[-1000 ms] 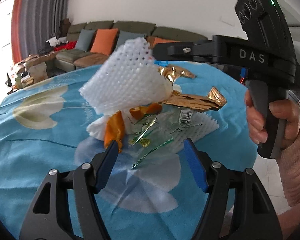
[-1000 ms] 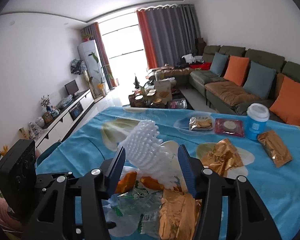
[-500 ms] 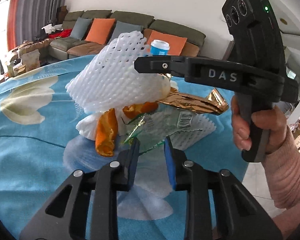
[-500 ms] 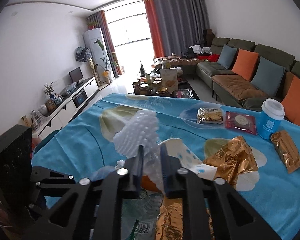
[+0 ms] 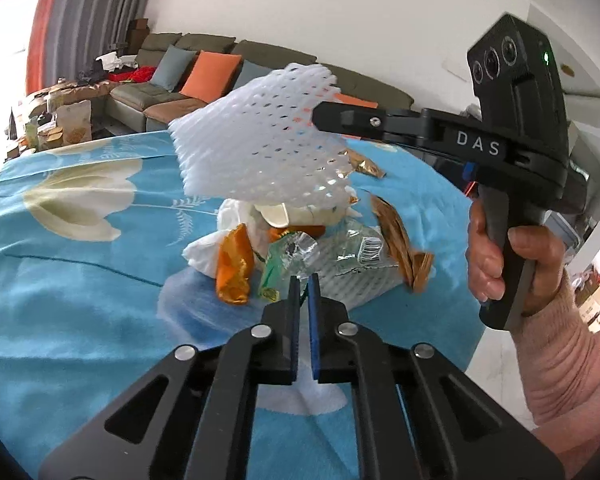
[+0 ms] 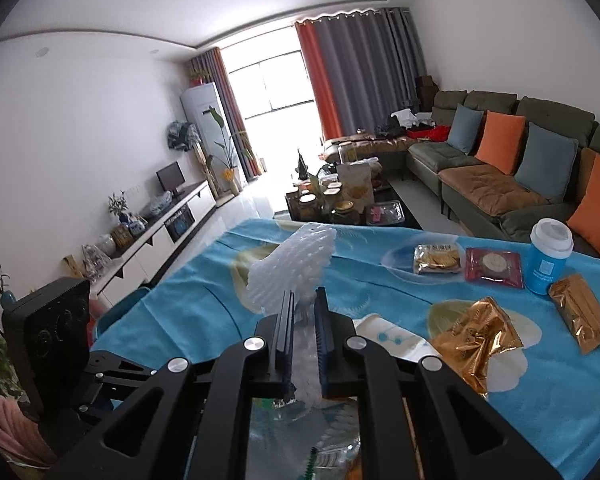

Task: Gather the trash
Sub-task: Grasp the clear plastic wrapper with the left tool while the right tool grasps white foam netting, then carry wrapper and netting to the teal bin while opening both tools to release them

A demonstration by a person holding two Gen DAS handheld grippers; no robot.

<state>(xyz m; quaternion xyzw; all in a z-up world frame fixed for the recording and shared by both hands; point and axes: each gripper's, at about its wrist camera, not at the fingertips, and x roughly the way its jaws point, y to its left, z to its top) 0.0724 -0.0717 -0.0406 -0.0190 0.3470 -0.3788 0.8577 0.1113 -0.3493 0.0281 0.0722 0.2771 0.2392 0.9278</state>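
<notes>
Two grippers share this moment, and we hold one in each hand over a table draped in a blue cloth (image 5: 80, 280) printed with pale flowers. The right gripper (image 6: 302, 300) has just been closing, and its jaws now pinch a white foam net sleeve (image 5: 260, 144), lifted clear of the heap below; we judge it is held high so it can be carried off as the first piece of trash. The sleeve is soft, springy foam, punched with rows of small holes and fanned out like a shell. The left gripper (image 5: 304, 284) has its blue pads drawn together at the near edge of the trash pile; a sliver of clear, green-printed wrapper (image 5: 300, 252) appears to be nipped between them, though the tips hide the contact and we cannot be sure. That wrapper is thin, glossy and crinkled, with a barcode on it. Beside it lie a shiny orange foil wrapper (image 5: 232, 272), a crumpled white tissue (image 5: 208, 252), a second flat piece of foam net (image 5: 360, 280) and a twisted gold foil packet (image 5: 400, 248), all bunched together near the table's middle. From the right wrist view we also see more gold foil (image 6: 476, 340), sealed biscuit packs (image 6: 436, 258) and a blue paper cup with a white lid (image 6: 548, 260) farther off, well apart from the pile
</notes>
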